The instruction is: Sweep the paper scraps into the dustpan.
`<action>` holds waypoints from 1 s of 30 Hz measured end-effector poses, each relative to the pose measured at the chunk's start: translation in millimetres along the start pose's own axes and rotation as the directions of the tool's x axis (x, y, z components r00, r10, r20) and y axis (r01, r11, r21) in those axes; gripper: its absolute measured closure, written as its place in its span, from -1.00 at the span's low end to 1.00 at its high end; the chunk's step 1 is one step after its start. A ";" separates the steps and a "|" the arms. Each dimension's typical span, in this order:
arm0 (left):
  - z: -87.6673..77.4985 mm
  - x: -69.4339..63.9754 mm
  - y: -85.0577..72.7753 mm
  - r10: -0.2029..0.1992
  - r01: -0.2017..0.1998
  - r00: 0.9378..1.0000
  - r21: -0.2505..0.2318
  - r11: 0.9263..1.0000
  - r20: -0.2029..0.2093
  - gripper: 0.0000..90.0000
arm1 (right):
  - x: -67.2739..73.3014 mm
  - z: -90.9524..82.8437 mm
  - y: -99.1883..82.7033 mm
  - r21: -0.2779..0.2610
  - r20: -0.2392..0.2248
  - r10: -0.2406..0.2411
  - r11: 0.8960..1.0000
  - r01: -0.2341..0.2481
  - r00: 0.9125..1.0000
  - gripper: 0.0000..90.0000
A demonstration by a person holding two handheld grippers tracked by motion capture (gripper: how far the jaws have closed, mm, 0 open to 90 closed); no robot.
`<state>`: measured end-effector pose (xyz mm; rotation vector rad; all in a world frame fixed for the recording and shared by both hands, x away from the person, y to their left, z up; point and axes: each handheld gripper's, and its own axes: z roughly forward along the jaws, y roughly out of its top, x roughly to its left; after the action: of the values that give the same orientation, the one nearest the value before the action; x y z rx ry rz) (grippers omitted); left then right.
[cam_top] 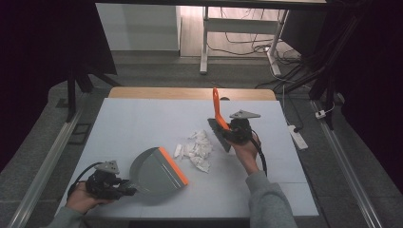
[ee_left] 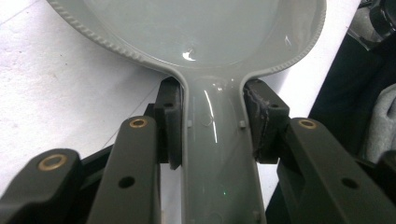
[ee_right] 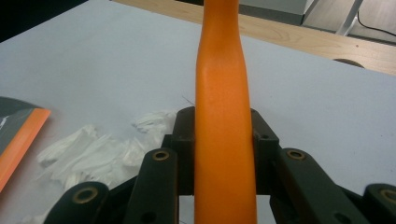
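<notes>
Altogether — one dustpan (cam_top: 157, 171), one brush (cam_top: 219, 118), one heap of paper scraps (cam_top: 197, 148).

A lab: curtained rig table (cam_top: 142, 123), floor cables (cam_top: 247, 47)

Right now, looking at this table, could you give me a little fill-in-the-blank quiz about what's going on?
1. The left gripper is shut on the handle of the grey ____.
2. The brush in the right gripper has a handle coloured ____.
3. The white paper scraps lie ____ the dustpan's orange lip and the brush.

Missing words: dustpan; orange; between
</notes>
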<state>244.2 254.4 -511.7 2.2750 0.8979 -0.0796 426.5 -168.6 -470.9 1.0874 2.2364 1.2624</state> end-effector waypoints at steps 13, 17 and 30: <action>5.1 4.5 6.0 0.007 -0.008 1.000 0.019 1.000 0.012 0.36 | -8.6 26.0 17.1 0.058 0.026 0.008 0.998 -0.009 1.000 0.56; 5.8 5.5 10.0 0.004 -0.005 1.000 0.025 1.000 0.017 0.36 | -9.3 34.9 22.4 0.080 0.035 -0.004 0.997 0.001 0.999 0.56; 11.2 8.0 16.0 -0.015 0.014 1.000 0.048 0.999 0.005 0.36 | -5.9 61.5 27.3 0.148 0.042 -0.021 0.989 0.014 0.999 0.56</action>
<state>262.3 243.6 -513.4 2.3116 0.9191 -0.1147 480.7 -129.7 -481.6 1.1336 2.3321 1.0698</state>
